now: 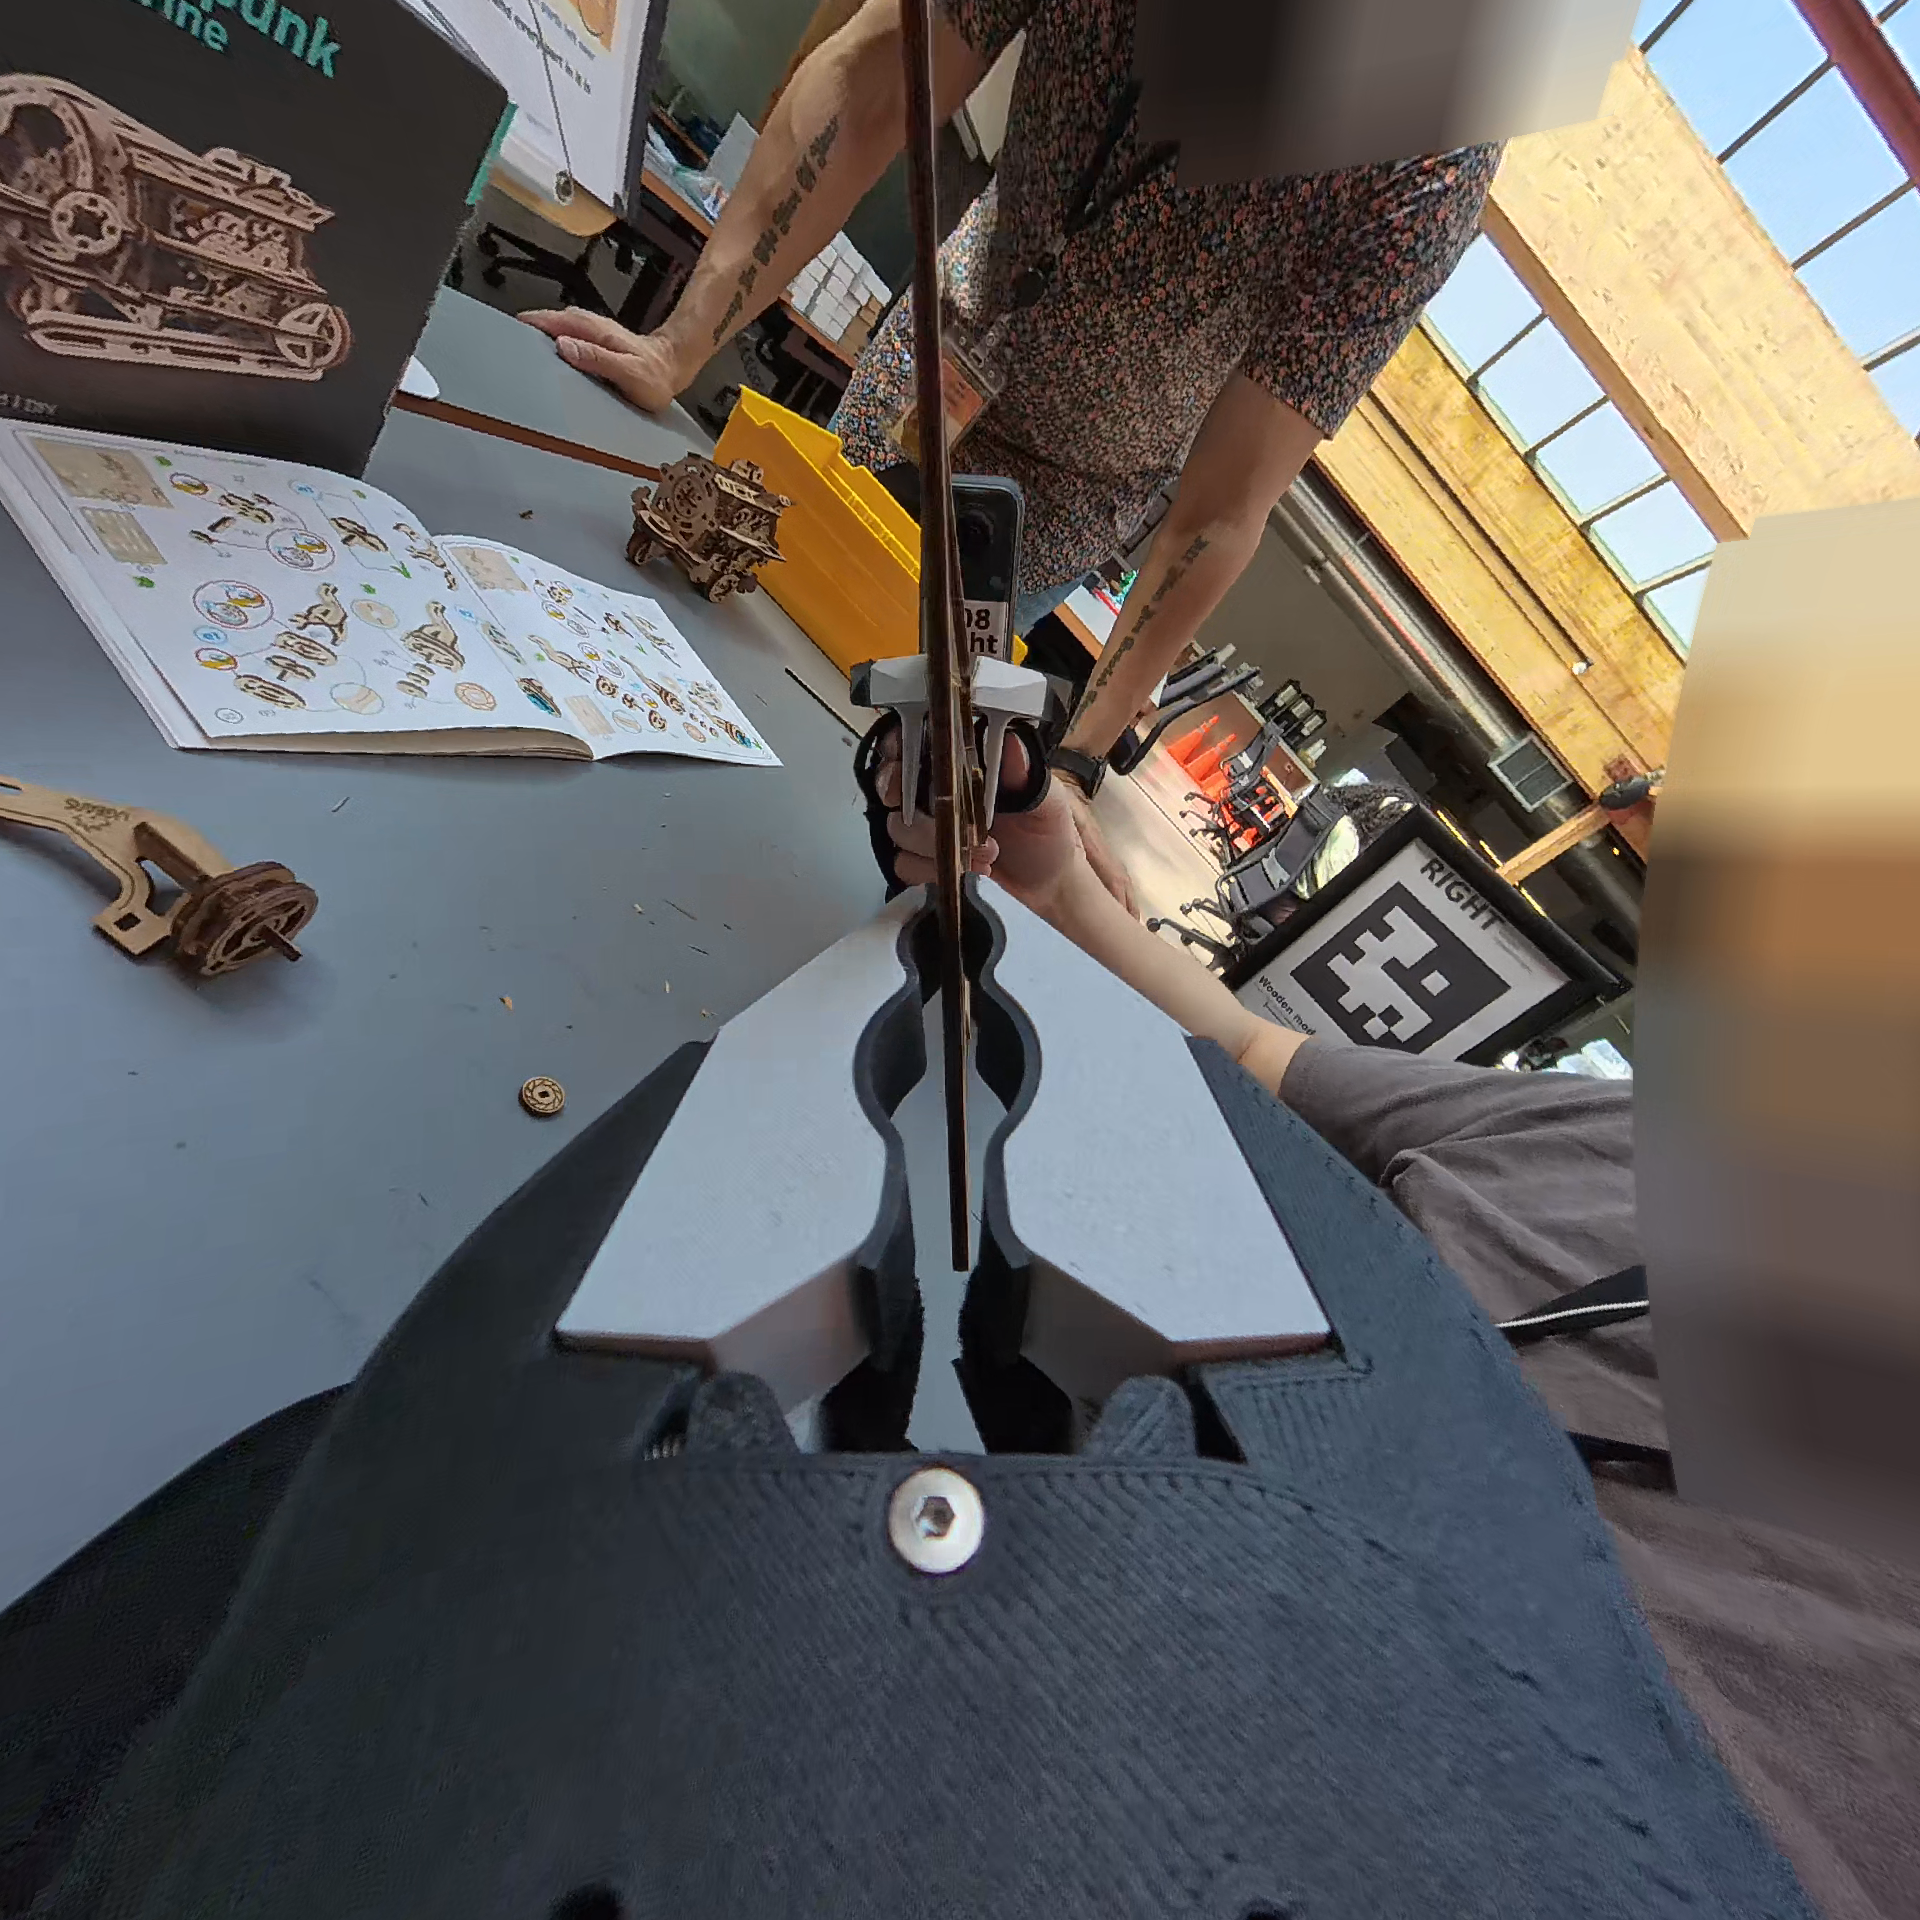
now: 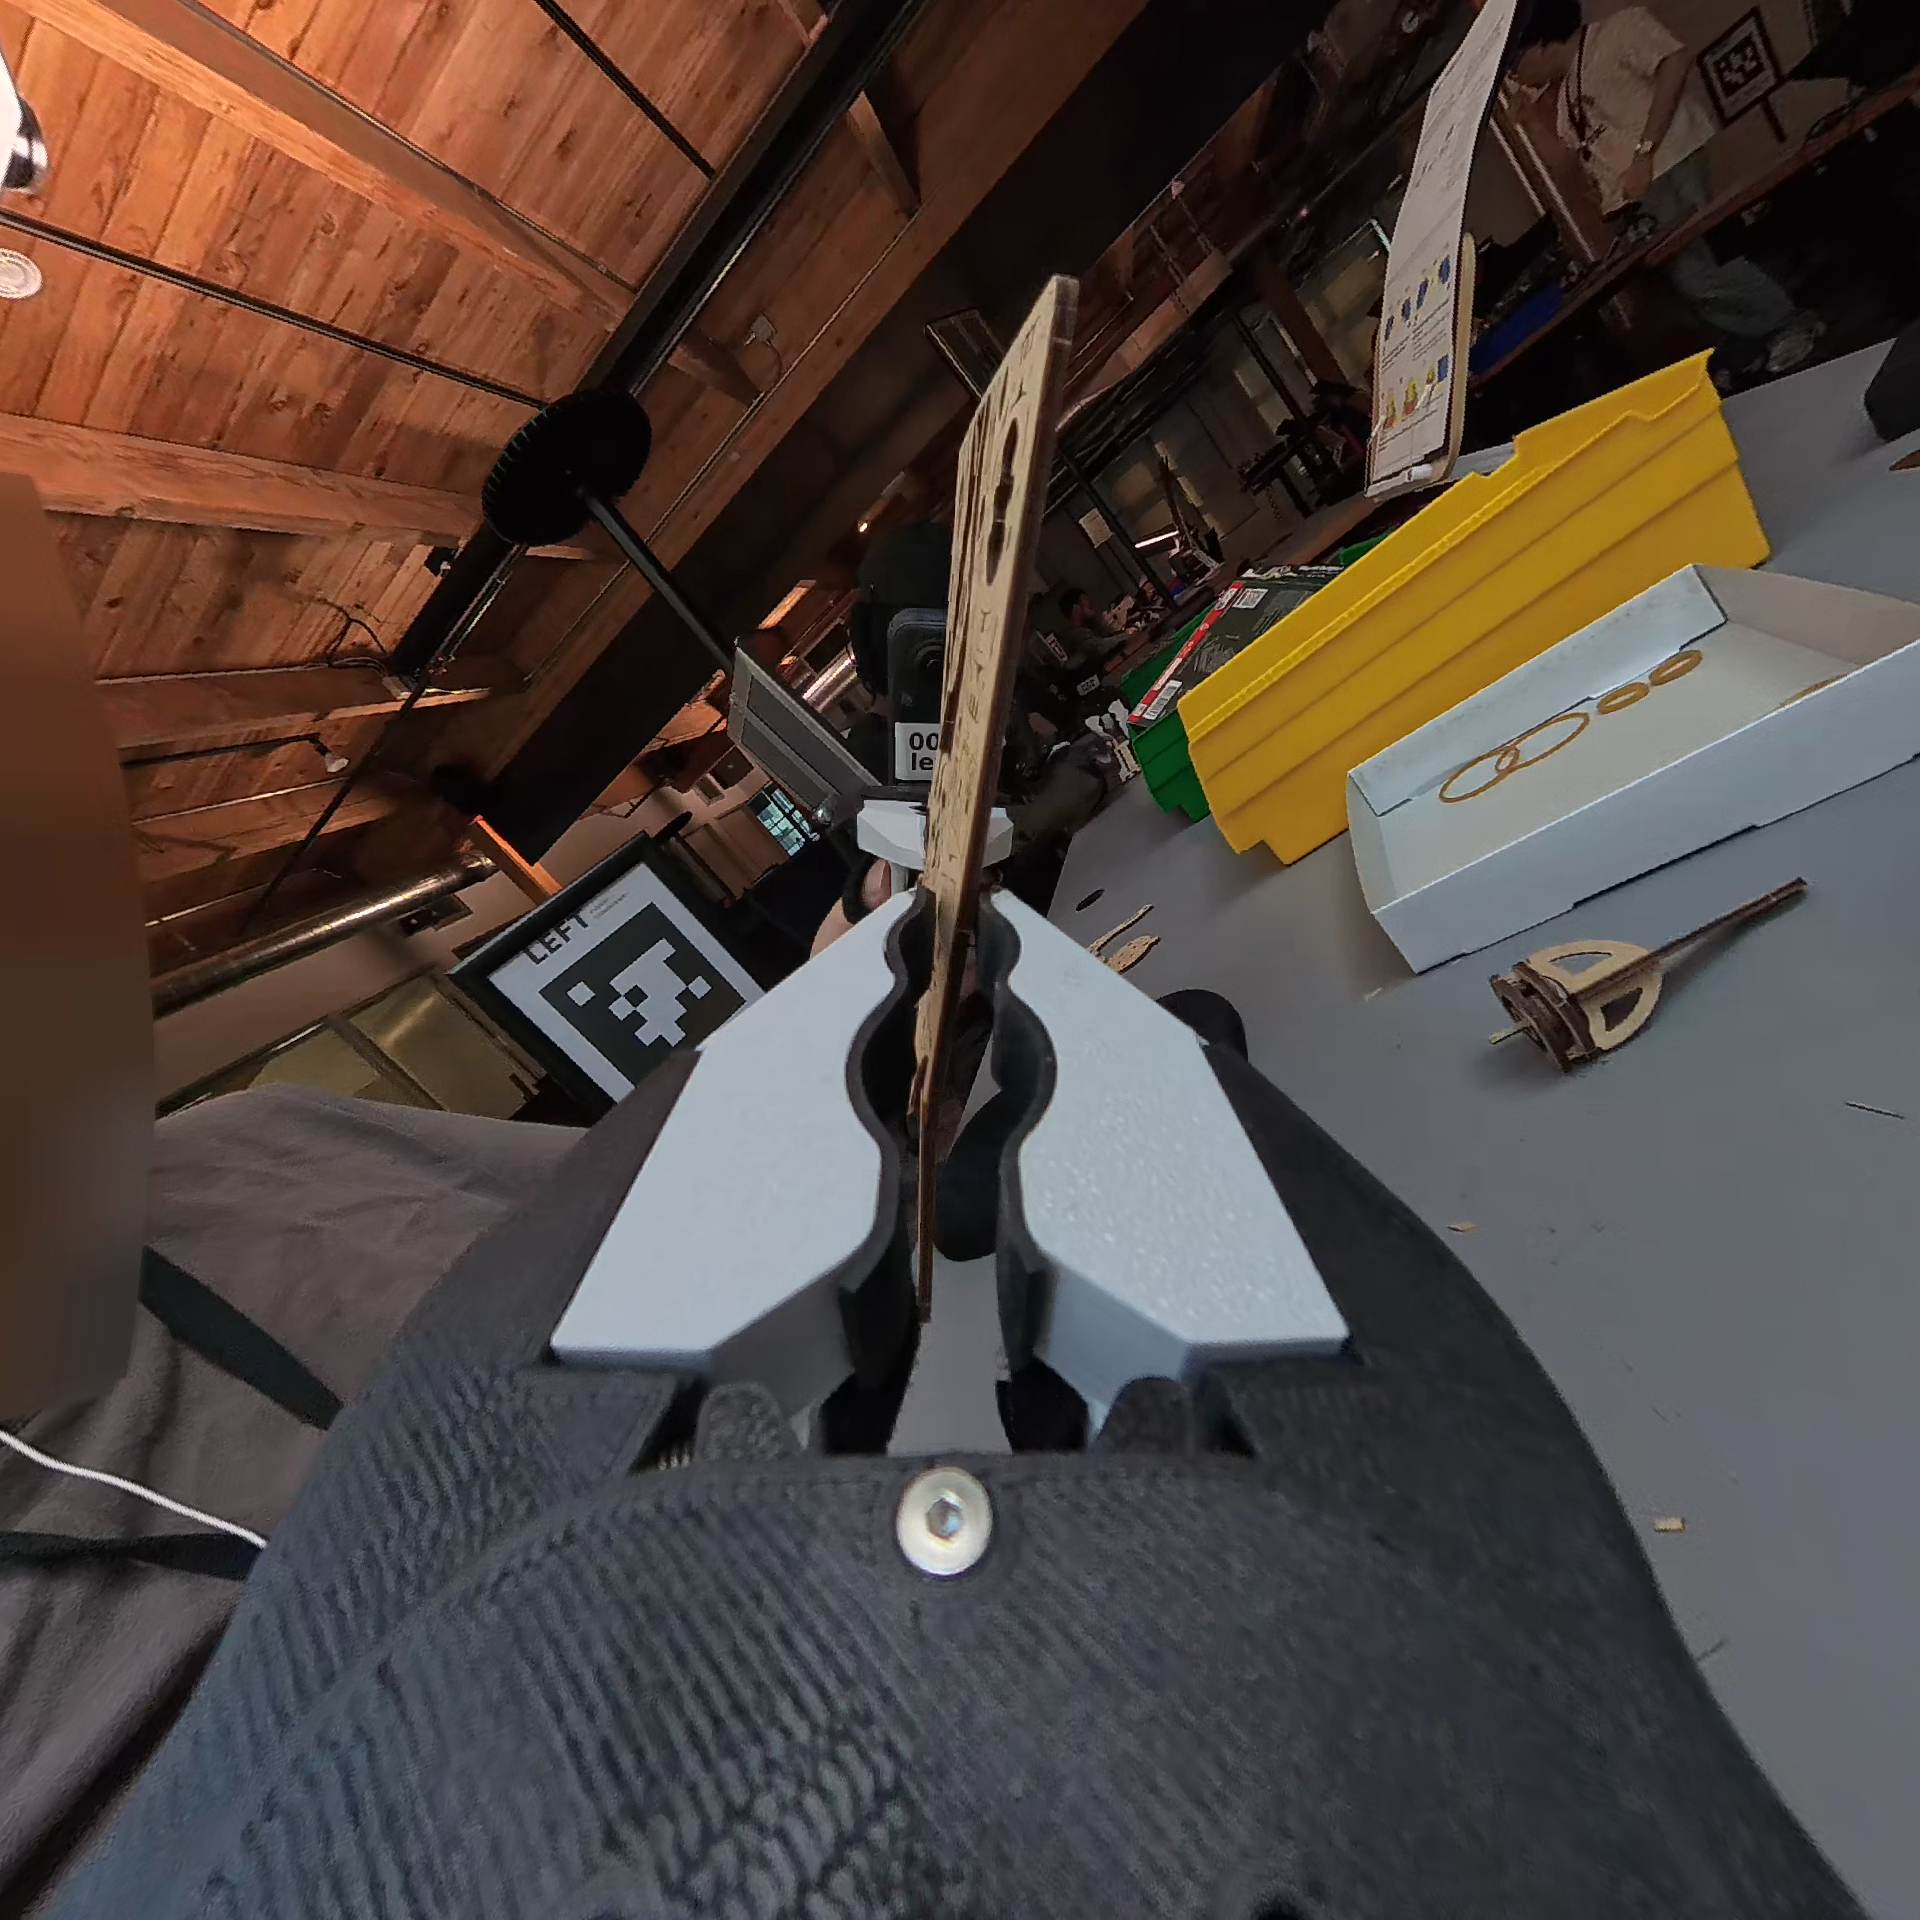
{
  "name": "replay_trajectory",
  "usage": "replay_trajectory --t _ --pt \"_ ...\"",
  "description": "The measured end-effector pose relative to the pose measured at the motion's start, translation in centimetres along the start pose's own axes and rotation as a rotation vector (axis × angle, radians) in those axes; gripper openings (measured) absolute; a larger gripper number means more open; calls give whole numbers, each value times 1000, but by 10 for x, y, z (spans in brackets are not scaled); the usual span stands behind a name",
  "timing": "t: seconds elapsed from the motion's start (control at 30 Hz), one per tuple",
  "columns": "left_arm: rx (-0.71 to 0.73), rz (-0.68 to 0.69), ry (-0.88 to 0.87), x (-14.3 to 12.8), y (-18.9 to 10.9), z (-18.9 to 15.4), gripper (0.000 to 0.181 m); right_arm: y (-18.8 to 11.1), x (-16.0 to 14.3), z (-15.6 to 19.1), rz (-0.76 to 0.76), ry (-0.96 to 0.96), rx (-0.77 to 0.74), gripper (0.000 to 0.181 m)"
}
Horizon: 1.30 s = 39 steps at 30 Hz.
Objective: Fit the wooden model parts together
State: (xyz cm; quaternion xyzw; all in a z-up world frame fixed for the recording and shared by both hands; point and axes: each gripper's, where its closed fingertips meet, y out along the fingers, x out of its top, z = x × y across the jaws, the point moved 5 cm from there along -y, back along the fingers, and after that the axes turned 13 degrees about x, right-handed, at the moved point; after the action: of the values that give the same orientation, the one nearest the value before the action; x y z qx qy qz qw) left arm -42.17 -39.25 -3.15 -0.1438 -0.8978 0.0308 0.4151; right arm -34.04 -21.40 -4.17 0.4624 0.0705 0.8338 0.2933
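A thin laser-cut wooden sheet is held upright above the grey table, edge-on to both cameras. My left gripper is shut on one end of the sheet. My right gripper is shut on the opposite end, where the sheet rises between its grey fingers. The two grippers face each other: the right one shows beyond the sheet in the left wrist view, and the left one shows in the right wrist view. Cut-out part shapes show on the sheet's face.
On the table lie an open instruction booklet, the kit box, a small built wooden model, a geared wooden arm, a loose disc, yellow bins, a white tray and a wooden subassembly. A person leans on the far edge. The grippers' ends are close to 11 cm from one another. Left tips and right tips are each some 20 cm from the wooden subassembly.
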Motion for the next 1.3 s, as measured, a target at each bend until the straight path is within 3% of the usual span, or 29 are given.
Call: replay_trajectory --t 0.4,0.57,0.8,0.93,1.17,1.3 --pt "151 -235 -120 -6 -116 19 0 91 -20 -32 217 87 56 19" --pt "306 -400 -154 -18 -201 30 0 94 -26 -34 262 79 50 21" --pt "632 -587 -260 -63 -308 35 0 74 -24 -41 231 95 25 20" --pt "640 -669 -402 -88 -325 49 0 70 -25 -42 231 99 23 20" --pt "641 -711 -557 -108 -310 96 0 67 -34 -41 255 102 21 20" --pt "726 -688 -562 -112 -307 109 0 65 -34 -40 248 107 22 20"
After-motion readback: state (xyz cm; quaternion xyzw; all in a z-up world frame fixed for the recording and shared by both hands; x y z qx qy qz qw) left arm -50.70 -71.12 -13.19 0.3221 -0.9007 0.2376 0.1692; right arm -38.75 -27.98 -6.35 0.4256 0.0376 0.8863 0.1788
